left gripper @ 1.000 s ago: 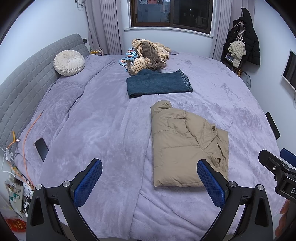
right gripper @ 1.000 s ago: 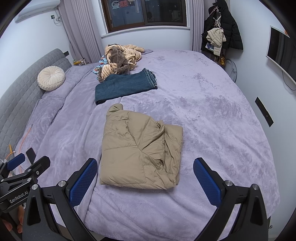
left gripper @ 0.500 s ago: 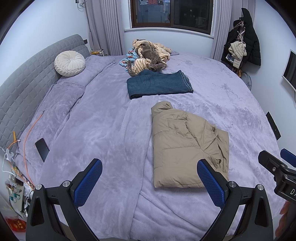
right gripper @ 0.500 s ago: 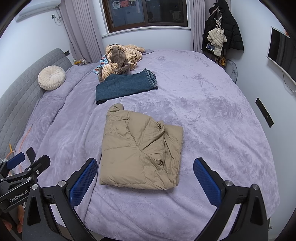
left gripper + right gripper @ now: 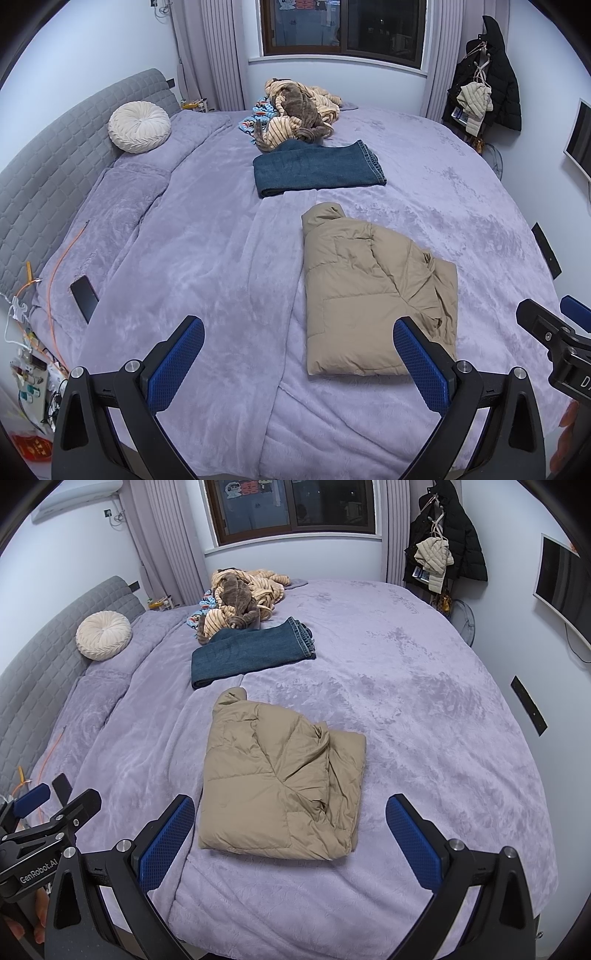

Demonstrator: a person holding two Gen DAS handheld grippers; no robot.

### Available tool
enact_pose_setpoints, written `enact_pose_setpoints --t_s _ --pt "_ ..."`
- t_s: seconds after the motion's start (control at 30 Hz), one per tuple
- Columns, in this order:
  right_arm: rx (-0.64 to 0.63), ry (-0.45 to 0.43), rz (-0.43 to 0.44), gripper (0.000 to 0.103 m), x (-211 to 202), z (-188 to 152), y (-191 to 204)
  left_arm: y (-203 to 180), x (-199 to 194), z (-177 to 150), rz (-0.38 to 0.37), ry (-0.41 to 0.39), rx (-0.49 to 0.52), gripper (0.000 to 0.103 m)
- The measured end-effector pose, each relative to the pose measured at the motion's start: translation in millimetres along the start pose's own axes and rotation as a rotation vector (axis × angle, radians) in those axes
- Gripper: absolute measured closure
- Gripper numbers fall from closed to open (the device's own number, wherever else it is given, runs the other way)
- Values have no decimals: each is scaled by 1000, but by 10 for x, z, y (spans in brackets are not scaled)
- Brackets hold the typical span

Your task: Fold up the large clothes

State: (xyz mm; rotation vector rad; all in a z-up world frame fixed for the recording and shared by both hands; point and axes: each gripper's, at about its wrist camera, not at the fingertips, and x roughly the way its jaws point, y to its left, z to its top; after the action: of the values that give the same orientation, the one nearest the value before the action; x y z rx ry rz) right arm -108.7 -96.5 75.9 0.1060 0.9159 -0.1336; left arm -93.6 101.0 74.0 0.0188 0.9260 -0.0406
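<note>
1. Left wrist view: my left gripper (image 5: 297, 352) hangs with its blue-padded fingers spread wide, gripping nothing, above the lilac plush bedspread (image 5: 207, 258). The folded tan quilted puffer jacket (image 5: 373, 295) lies just ahead to the right, with the folded dark-blue denim jeans (image 5: 317, 170) farther off.

2. Right wrist view: my right gripper (image 5: 291, 834) is likewise spread and empty, with the jacket (image 5: 280, 782) lying flat between its fingers and ahead of them, apart from both.
</note>
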Motion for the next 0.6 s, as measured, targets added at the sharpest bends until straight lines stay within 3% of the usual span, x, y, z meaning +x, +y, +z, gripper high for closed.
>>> enact_pose_setpoints --t_s 0.6 --pt "0 0 0 0 -2 -1 22 5 14 9 -1 0 2 0"
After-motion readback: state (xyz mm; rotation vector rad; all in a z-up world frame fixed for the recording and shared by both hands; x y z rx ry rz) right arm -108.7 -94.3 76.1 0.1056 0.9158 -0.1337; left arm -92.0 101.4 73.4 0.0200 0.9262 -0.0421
